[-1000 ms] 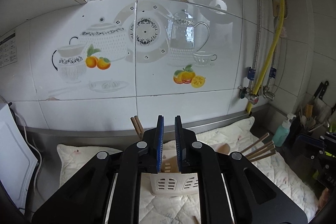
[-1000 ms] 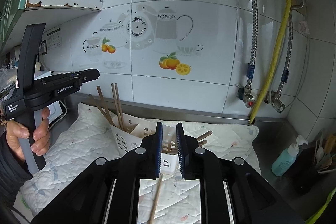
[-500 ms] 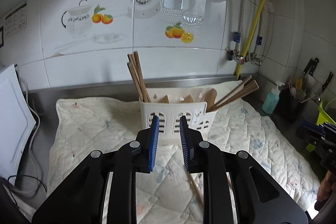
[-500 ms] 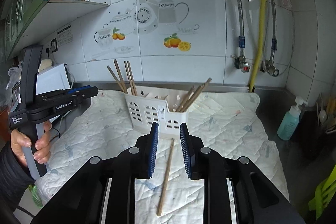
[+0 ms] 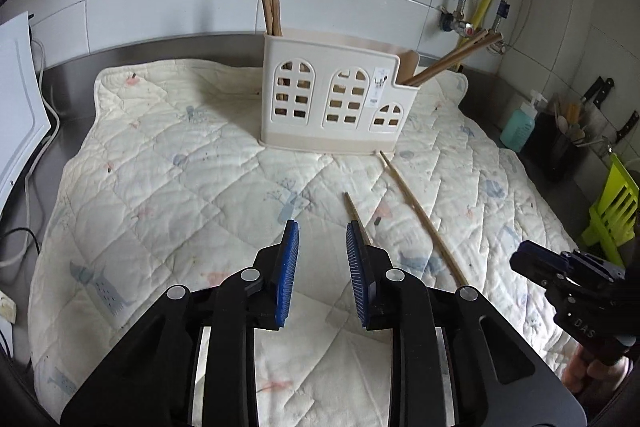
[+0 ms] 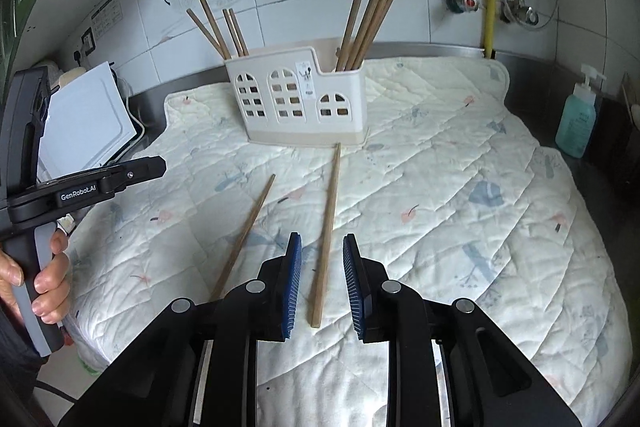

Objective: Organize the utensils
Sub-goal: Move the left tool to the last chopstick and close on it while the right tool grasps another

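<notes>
A cream utensil holder (image 5: 336, 103) (image 6: 300, 103) stands on a quilted mat, with several wooden chopsticks upright in its left end (image 6: 224, 31) and right end (image 6: 368, 23). Two loose chopsticks lie on the mat in front of it: a long one (image 6: 329, 227) (image 5: 420, 215) and a shorter-looking one (image 6: 248, 227) (image 5: 356, 215). My right gripper (image 6: 319, 247) is open, its jaws either side of the long chopstick's near end. My left gripper (image 5: 322, 235) is open and empty above the mat, the other chopstick passing just beside its right pad.
The quilted mat (image 5: 160, 187) covers a steel counter against a tiled wall. A white board (image 5: 16, 115) stands at the left. A teal soap bottle (image 6: 578, 123), a knife and utensil rack (image 5: 568, 135) and a green rack (image 5: 612, 211) are at the right.
Both grippers pulled back from the holder and tilted down toward the mat. Both jaws opened wider. The two loose chopsticks now lie near the fingertips.
</notes>
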The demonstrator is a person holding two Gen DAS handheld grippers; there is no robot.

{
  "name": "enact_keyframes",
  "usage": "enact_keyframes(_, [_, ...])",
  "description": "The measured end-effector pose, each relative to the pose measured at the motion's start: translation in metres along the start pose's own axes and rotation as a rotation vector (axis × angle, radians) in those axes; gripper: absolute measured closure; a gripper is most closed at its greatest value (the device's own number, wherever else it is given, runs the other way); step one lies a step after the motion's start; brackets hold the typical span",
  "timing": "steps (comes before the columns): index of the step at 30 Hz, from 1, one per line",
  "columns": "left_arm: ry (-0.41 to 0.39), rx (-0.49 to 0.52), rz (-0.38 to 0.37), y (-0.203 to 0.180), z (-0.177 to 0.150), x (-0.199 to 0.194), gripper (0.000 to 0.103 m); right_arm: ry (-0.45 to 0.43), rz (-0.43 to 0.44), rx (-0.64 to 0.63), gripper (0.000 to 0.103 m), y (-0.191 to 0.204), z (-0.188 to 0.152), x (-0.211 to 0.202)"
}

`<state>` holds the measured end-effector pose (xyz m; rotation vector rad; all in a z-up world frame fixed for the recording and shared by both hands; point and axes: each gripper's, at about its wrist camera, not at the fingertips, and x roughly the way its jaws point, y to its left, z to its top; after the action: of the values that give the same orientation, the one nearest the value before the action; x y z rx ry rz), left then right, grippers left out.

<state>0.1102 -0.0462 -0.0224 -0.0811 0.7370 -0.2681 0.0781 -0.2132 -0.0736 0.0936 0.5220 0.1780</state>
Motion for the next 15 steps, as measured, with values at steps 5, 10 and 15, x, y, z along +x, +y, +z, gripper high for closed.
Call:
enact_keyframes(5, [0.044,0.006,-0.024,-0.007,-0.020,0.004,0.078,0.056,-0.009,-0.003,0.082,0.006,-0.014,0.025])
enact_keyframes(10, [0.097,0.021,-0.060,-0.018,-0.038,0.012,0.078,0.092,-0.036,-0.005,0.082,0.007,-0.029,0.038])
enact_keyframes(15, [0.146,0.022,-0.106,-0.029,-0.051,0.020,0.078,0.099,-0.067,-0.016,0.094,0.005,-0.037,0.037])
